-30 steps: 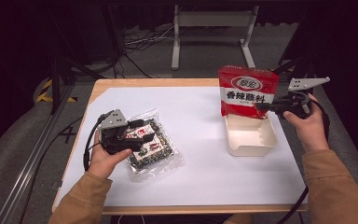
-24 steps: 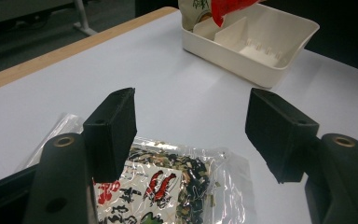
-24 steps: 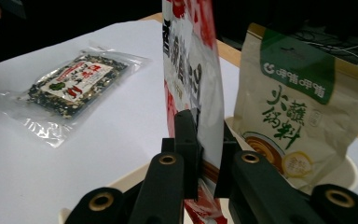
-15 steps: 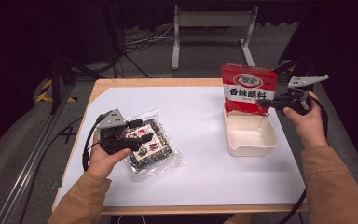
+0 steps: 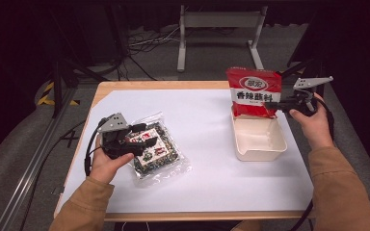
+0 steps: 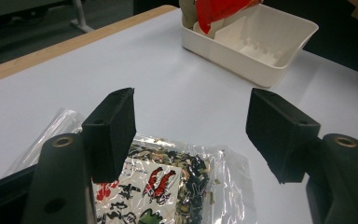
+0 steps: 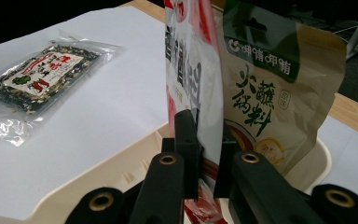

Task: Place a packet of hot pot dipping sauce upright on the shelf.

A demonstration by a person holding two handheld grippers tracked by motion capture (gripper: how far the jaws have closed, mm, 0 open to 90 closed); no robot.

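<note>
Red pouch (image 5: 253, 92) is being held upright at the tray's (image 5: 260, 142) far end, pinched in the right gripper (image 5: 275, 106); a brown pouch (image 7: 279, 107) is already standing there. Left gripper (image 6: 191, 135) is hovering, jaws wide, over the clear packet (image 5: 156, 149) lying on the surface (image 5: 207, 134).

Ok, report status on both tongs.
Right tongs shut on red packet, upright in tray. Left tongs open over seaweed bag. Nothing blocking.

You have three packets: one clear packet (image 5: 156, 149) under your left gripper (image 5: 142, 137), one red packet (image 5: 253, 91) in your right gripper (image 5: 270, 107), one brown packet (image 7: 279, 102) behind it. One white tray (image 5: 260, 139) sits below the right gripper.
</note>
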